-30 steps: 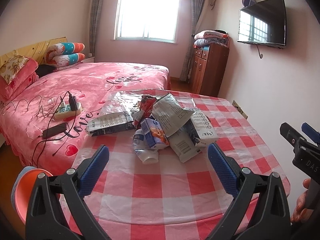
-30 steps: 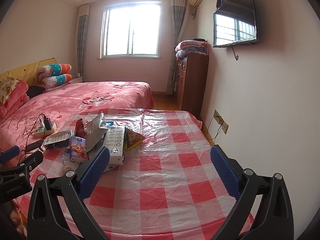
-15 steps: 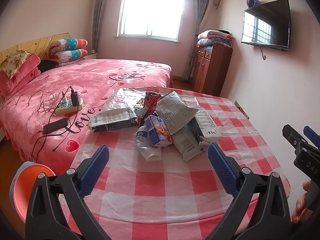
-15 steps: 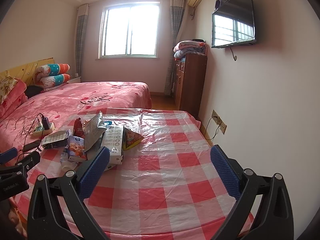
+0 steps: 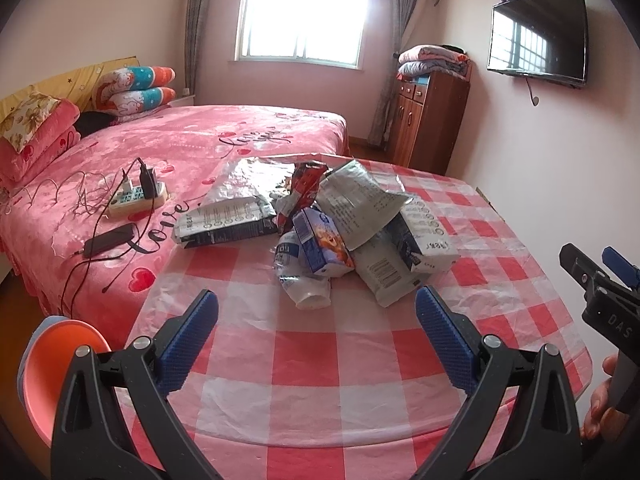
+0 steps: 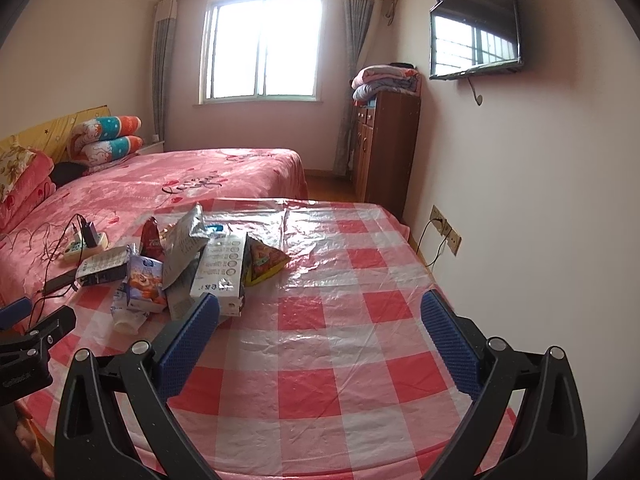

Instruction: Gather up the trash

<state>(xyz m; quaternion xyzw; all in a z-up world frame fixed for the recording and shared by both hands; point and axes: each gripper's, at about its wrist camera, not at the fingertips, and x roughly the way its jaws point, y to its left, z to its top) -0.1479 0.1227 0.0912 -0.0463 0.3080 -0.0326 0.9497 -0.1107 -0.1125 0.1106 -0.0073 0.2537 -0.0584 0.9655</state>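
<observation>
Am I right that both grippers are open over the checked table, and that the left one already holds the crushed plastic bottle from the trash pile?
Not quite: the left gripper holds nothing. In the left wrist view its jaws stand wide apart and the crushed plastic bottle lies on the checked table beyond them, at the near edge of the trash pile. The right gripper is open too.

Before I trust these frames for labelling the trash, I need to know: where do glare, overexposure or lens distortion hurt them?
Left wrist view: the bright window is blown out, and the clear plastic over the red-and-white checked tablecloth glares white behind the pile of crumpled wrappers and cartons. Right wrist view: a similar sheen on the plastic, the window washed out; fisheye bends the walls and darkens the corners in both.
</observation>
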